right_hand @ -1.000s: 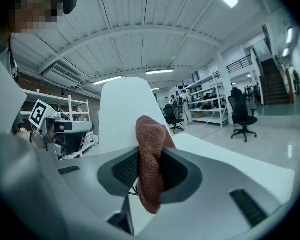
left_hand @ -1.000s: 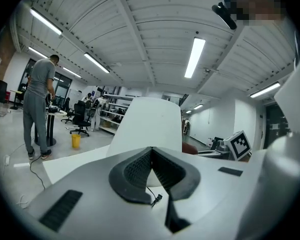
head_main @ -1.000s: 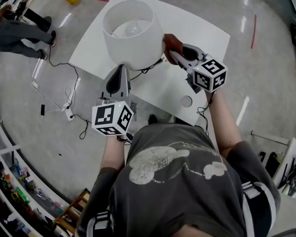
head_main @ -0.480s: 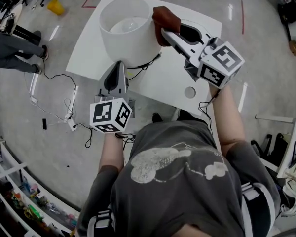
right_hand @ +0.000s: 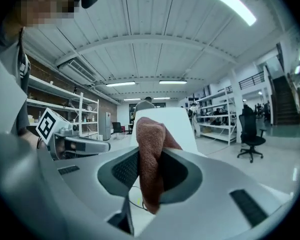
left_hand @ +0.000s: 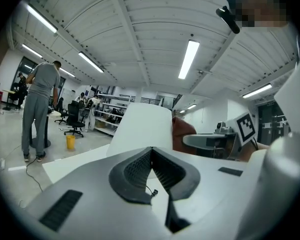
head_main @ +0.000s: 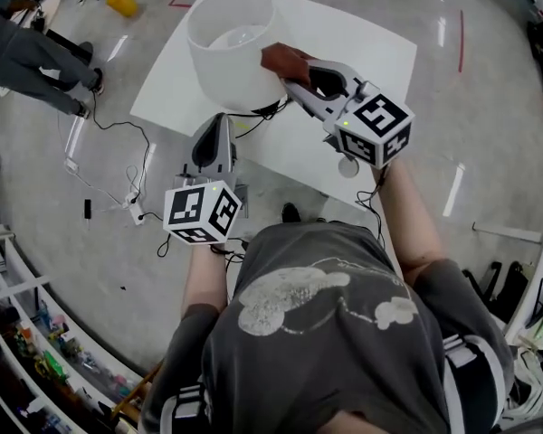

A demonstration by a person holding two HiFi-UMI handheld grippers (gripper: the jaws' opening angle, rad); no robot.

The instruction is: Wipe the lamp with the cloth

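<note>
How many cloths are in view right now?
1. The brown cloth is clamped in the right tongs, against the right side of the lampshade, near its rim. The left tongs are shut on nothing. The lampshade hides part of the table, so another could lie there.

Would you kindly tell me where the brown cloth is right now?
The cloth sits clamped in the right gripper, at the white lampshade's right side in the head view.

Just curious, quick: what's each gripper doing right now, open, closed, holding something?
Left gripper: closed, empty.
Right gripper: closed on the brown cloth.
</note>
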